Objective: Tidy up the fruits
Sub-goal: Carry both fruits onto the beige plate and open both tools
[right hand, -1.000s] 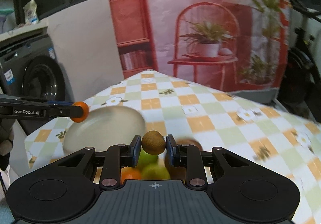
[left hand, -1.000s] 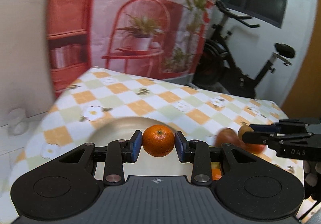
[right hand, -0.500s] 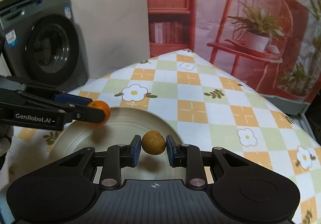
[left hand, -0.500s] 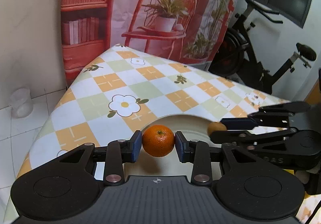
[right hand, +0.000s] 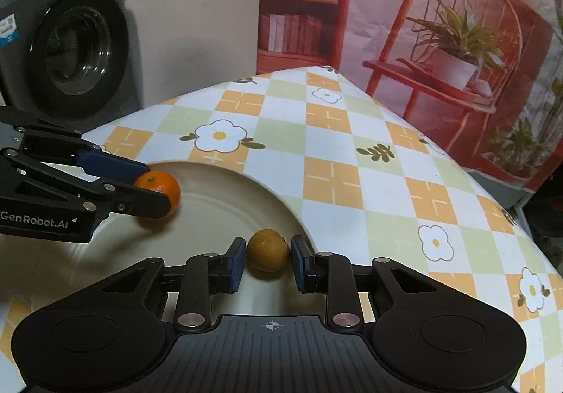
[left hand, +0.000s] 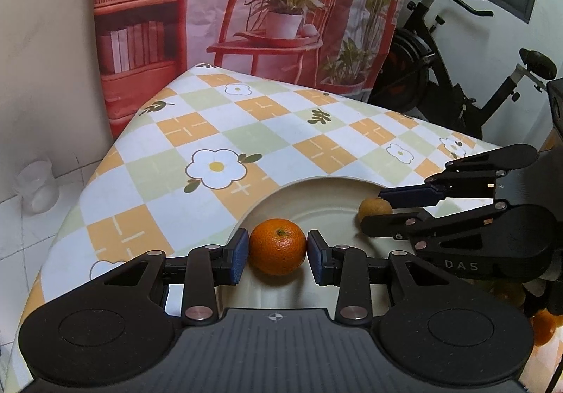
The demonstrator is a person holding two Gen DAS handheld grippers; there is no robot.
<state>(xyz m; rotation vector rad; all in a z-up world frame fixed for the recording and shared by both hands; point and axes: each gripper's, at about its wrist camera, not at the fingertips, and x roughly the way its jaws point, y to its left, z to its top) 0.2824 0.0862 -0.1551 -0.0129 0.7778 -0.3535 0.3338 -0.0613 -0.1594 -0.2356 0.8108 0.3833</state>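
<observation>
Over the plate (left hand: 316,188), left gripper (left hand: 278,250) clamps an orange (left hand: 278,245), stem-end apparently up; right gripper (right hand: 268,254) grips a brown fruit (right hand: 268,249).

Left tool (left hand: 278,248) clamped, angled down; right tool (right hand: 268,255) likewise

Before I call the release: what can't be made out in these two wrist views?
- Near half of the plate: covered by each gripper body in both views.
- Fruit contact with the plate: the underside of the orange and of the brown fruit is hidden.
- Remaining fruit: left wrist view, tucked behind the right gripper, cut by the edge; count unclear.
</observation>
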